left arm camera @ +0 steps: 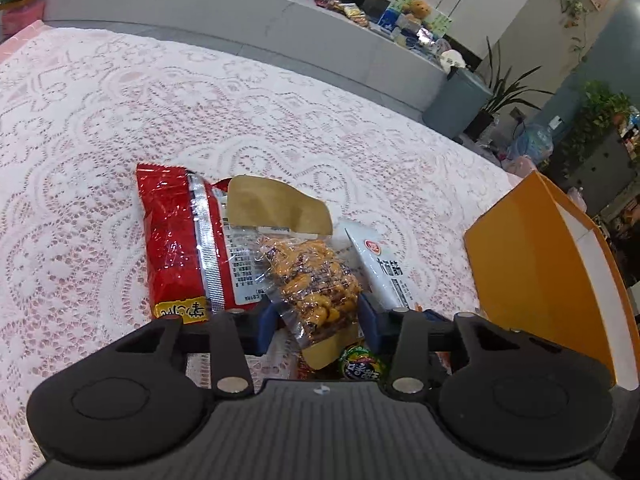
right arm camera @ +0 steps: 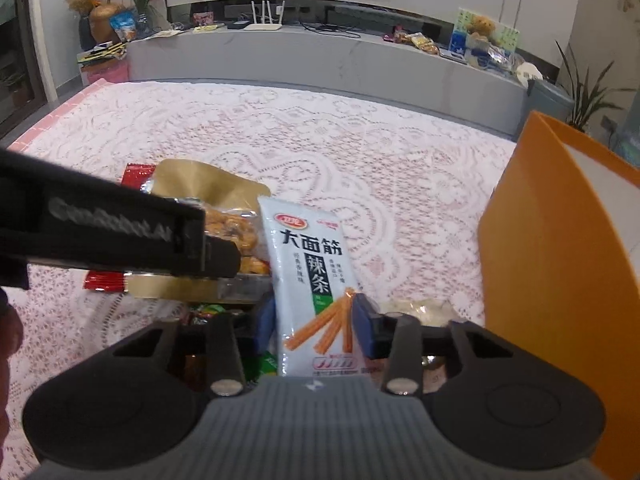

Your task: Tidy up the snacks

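Grippers left and right each straddle a packet.

Grey counter behind lace-covered table

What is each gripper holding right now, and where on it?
Left gripper: clear kraft-topped bag of orange snacks, gripped at its lower sides. Right gripper: white spicy-strip packet, gripped at its lower edges.

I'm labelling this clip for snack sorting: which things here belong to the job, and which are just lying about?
Job:
peanut bag, between the left gripper fingers
white snack pack, between the right gripper fingers
red packet
orange box

Lying about:
router
bin
plant
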`<state>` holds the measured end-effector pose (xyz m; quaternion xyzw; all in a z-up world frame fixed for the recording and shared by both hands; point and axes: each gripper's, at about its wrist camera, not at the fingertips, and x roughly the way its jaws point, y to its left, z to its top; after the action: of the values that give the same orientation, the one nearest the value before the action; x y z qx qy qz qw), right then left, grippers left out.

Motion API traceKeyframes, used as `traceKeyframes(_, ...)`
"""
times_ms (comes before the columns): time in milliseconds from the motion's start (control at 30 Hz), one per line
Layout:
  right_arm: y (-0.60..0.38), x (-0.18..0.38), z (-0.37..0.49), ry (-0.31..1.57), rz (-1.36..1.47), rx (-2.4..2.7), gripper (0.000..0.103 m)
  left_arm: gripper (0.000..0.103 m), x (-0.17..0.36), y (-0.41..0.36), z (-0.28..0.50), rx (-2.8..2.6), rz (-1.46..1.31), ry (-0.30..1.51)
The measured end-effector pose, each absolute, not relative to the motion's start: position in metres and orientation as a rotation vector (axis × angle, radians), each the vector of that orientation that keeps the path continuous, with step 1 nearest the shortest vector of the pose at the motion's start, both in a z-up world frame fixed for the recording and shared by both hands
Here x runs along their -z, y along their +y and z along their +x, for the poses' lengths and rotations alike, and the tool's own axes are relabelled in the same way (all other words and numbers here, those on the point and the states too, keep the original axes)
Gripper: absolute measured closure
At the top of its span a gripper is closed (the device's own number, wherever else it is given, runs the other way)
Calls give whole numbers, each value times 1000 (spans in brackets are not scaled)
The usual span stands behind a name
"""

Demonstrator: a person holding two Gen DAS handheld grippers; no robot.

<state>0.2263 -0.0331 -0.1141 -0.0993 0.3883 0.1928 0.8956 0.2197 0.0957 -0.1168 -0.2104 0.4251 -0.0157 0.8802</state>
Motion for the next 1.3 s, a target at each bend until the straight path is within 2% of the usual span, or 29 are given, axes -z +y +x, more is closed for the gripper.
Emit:
traceKeyframes(33, -32, 113, 224, 795, -216, -403, 80, 66, 116, 96, 219, 44, -440, 880)
traceKeyframes(133, -29, 109, 217, 773, -248, -415, 89, 73, 110, 91, 214, 63, -411, 861)
traceKeyframes(200, -30, 106, 215, 767, -232, -432, 91, 82, 105, 87, 213, 81, -391, 854)
traceKeyframes(333, -34, 100, 214, 773, -183, -456, 95, 83, 105, 87, 212, 115, -404, 863)
traceKeyframes(667, -67, 97, 231, 862, 100, -460, 96, 81, 111, 89, 220, 108, -443, 857)
traceKeyframes(967, -72, 97, 231, 882, 141, -460, 96, 65, 123, 85, 233, 32, -517, 869)
traceKeyframes(1167, -74, 97, 229, 886, 150, -454, 96, 64, 122, 92, 235, -42, -573, 837)
traceKeyframes(1300, -79, 97, 230, 893, 174, -444, 96, 68, 121, 91, 235, -40, -546, 833)
